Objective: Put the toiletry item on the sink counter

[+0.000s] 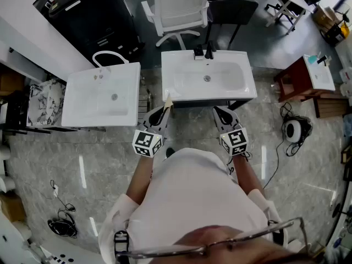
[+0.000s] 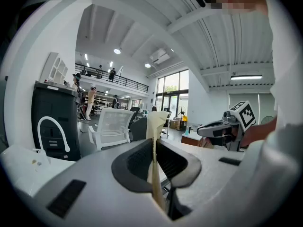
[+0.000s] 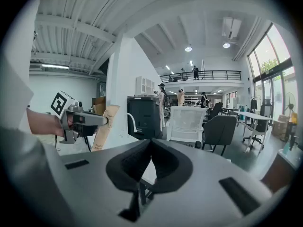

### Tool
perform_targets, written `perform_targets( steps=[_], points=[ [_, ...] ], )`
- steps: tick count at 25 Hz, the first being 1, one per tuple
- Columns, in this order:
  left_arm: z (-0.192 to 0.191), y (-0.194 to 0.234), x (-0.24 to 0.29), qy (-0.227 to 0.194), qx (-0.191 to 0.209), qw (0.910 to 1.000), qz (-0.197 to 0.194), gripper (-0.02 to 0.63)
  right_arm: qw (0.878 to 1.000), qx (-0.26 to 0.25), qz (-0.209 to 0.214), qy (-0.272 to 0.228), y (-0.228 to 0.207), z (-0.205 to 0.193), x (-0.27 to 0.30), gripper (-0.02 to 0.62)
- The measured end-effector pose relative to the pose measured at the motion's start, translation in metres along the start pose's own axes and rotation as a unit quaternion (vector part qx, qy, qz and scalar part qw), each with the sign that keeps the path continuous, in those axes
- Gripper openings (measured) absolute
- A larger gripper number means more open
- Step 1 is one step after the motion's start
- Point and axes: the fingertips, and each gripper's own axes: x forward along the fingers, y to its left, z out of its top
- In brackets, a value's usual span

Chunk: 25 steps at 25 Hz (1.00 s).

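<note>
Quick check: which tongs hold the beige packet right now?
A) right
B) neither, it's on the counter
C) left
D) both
C: the left tongs are clamped on the beige packet, while the right tongs are shut on nothing.

place: big open office-lab, def not a real bathroom
sinks: freestanding white rectangular ceramic sink unit (image 1: pixel 176 87), twin beside it
seating: white mesh swivel chair (image 1: pixel 179 10)
upstairs: black-railed mezzanine balcony (image 3: pixel 199 74)
</note>
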Motion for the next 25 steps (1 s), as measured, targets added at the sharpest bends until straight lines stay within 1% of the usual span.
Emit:
perform_targets(
  steps=[9, 18, 25],
  points=[
    [0.000, 0.005, -0.003, -0.003, -0.005, 1.0000, 0.002, 0.028, 1.000, 0.000, -0.001, 0.003, 0.003, 0.003, 0.004, 0.006],
    [-0.002, 0.011, -0.007, -0.003, -0.007, 1.0000, -0.004, 0.028, 1.000, -0.003, -0.004, 0.003, 0.011, 0.005, 0.009, 0.006],
    [-0.002, 0.018, -0.017, -0.002, -0.009, 0.9999, -0.011, 0.028, 0.999, 0.021, -0.023, 0.009, 0.016, 0.003, 0.012, 0.006]
  ],
)
